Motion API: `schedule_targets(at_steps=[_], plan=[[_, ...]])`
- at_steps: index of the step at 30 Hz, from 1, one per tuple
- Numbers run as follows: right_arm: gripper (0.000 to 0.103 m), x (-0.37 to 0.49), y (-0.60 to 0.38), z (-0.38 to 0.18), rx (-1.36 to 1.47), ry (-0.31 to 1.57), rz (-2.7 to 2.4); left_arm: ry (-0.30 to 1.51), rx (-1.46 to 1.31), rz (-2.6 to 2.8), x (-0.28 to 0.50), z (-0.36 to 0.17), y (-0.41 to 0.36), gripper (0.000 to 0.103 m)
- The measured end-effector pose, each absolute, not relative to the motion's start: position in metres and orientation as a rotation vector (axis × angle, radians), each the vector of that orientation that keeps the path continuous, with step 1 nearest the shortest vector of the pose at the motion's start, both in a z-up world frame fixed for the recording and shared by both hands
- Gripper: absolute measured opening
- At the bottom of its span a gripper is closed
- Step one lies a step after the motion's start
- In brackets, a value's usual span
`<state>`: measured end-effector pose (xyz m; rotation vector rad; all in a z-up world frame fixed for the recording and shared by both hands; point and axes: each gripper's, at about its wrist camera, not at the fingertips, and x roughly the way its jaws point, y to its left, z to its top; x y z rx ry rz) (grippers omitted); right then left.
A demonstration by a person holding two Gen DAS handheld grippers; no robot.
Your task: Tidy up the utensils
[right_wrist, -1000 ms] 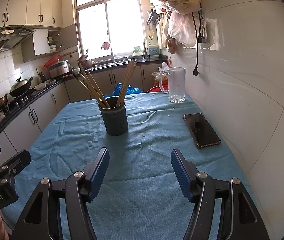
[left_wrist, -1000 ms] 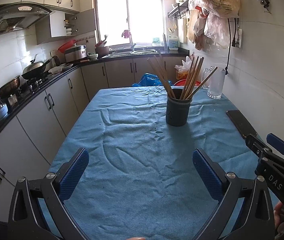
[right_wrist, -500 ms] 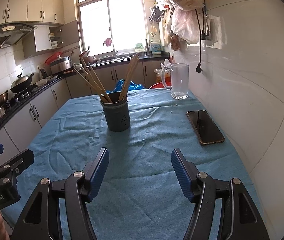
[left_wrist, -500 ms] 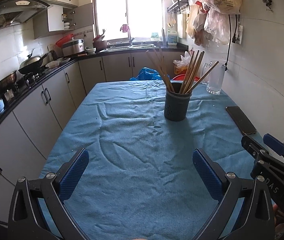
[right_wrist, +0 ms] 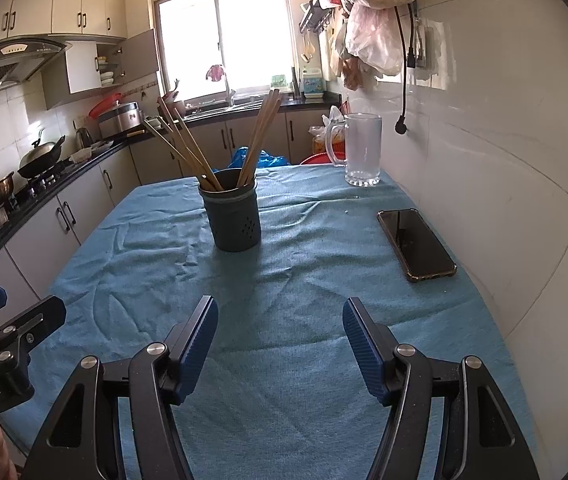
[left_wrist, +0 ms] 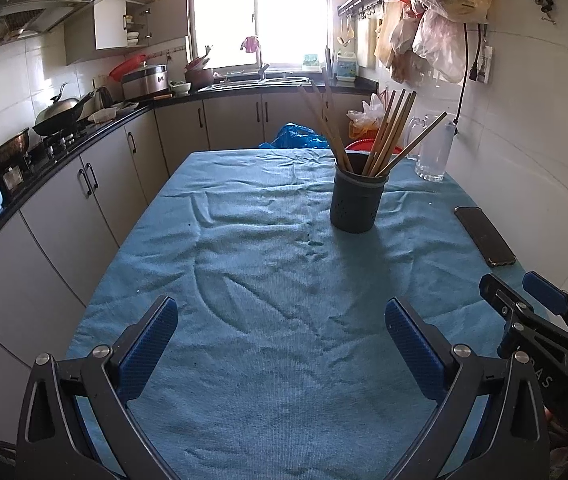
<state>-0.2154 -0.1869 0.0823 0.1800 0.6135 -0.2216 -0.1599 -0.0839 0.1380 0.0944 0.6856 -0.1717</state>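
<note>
A dark grey utensil holder [left_wrist: 356,205] [right_wrist: 234,216] stands upright on the blue tablecloth [left_wrist: 268,280] [right_wrist: 292,288] past the table's middle. Several wooden chopsticks [left_wrist: 388,136] [right_wrist: 258,136] lean out of it in two fans. My left gripper [left_wrist: 282,320] hovers open over the near part of the cloth, nothing between its blue pads. My right gripper [right_wrist: 280,320] is also open and empty, well short of the holder. Each gripper shows at the other view's edge: the right one [left_wrist: 532,304], the left one [right_wrist: 12,312].
A black phone [left_wrist: 484,236] [right_wrist: 416,244] lies on the cloth near the right wall. A glass mug [left_wrist: 432,152] [right_wrist: 362,150] stands at the far right corner. A counter with pans [left_wrist: 60,116] runs along the left. A white tiled wall [right_wrist: 504,160] borders the table's right side.
Both views have tilted slightly, so the holder and phone sit a little lower and the table looks more centred. Both grippers stay open; nothing on the table has moved.
</note>
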Motion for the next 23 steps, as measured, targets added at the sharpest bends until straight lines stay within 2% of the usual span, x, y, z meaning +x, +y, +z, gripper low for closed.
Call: schedule_targets(at_steps=[23], plan=[[0.071,-0.191,-0.184,0.056,0.182,0.698,-0.213,0.769,0.082,-0.164,-0.133,0.113,-0.082,0.103]])
